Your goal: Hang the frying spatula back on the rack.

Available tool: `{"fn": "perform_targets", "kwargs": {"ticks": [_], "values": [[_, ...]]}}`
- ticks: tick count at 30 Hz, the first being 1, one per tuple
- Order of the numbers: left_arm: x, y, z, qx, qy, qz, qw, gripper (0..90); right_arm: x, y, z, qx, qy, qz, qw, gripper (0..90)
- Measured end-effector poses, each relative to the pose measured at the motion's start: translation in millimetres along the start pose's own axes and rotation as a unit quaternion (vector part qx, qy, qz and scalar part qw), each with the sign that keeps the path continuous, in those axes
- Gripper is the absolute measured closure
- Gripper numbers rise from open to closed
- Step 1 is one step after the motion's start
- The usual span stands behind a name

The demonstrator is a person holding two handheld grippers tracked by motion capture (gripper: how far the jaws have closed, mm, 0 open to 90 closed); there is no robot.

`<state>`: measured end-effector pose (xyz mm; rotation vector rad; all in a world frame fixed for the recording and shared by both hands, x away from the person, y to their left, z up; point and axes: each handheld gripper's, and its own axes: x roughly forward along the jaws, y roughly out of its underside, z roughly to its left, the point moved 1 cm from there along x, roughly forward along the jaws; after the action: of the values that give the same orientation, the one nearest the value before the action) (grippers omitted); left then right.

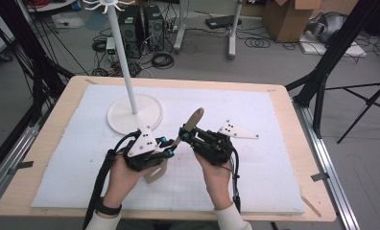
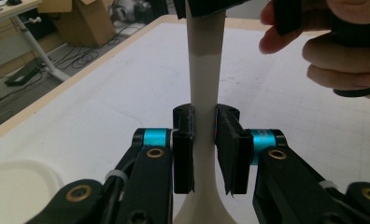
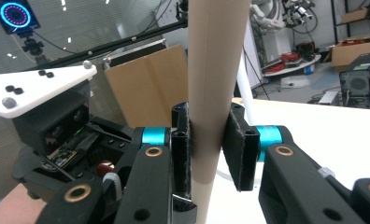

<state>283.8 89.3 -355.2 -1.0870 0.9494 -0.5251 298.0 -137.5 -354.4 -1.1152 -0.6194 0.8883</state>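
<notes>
Midway over the white mat (image 1: pixel 73 158), a beige shoehorn (image 1: pixel 194 118) is held between two handheld grippers, its long axis running from about seven o'clock to one o'clock in the high view. Its rounded narrow end points up and away toward one o'clock, past the right gripper (image 1: pixel 184 133); its broad scoop (image 1: pixel 155 174) hangs at the near end below the left gripper (image 1: pixel 170 147). Both sets of jaws are clamped on it: the left gripper view shows pads (image 2: pixel 183 140) pinching the thin neck (image 2: pixel 204 116) just above the flare, the right gripper view shows pads (image 3: pixel 239 149) pressed on the wider shaft (image 3: pixel 213 88). Neither hand is nearer; both have it. A white stand (image 1: pixel 134 115) with a round base rises at eleven o'clock from the grippers, near the left one, and any handover or hanging would likely turn on swinging that raised tip that way
</notes>
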Motion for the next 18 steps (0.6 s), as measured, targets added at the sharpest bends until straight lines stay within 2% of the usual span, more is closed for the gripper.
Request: {"fn": "perform_targets", "kwargs": {"ticks": [2,5,7,11,15,18], "values": [[-4.7,-0.2,2.2,0.002,-0.002,-0.003,1.0,63.3,0.0,-1.4,-0.4,-0.007,-0.006,0.004,0.9999,74.3],[-13.6,0.6,6.6,-0.001,0.009,-0.009,0.9999,53.1,-1.8,-4.8,-1.6,-0.013,-0.028,0.009,0.9995,74.5],[-20.1,0.8,10.0,-0.01,0.025,-0.022,0.9994,52.5,-2.1,-6.9,-0.6,-0.023,-0.03,0.02,0.9991,74.6],[-32.9,-0.4,16.9,-0.026,0.06,-0.046,0.9968,47.2,-2.1,-13.3,3.9,-0.039,-0.057,0.024,0.9973,74.7],[-41.3,-2.8,20.8,-0.032,0.084,-0.055,0.9944,46.3,-0.4,-23.2,13.1,-0.054,-0.086,0.031,0.9943,74.9],[-45.0,-4.9,20.9,-0.028,0.103,-0.063,0.9922,46.0,0.4,-31.4,20.3,-0.065,-0.106,0.032,0.9917,74.9]]}}
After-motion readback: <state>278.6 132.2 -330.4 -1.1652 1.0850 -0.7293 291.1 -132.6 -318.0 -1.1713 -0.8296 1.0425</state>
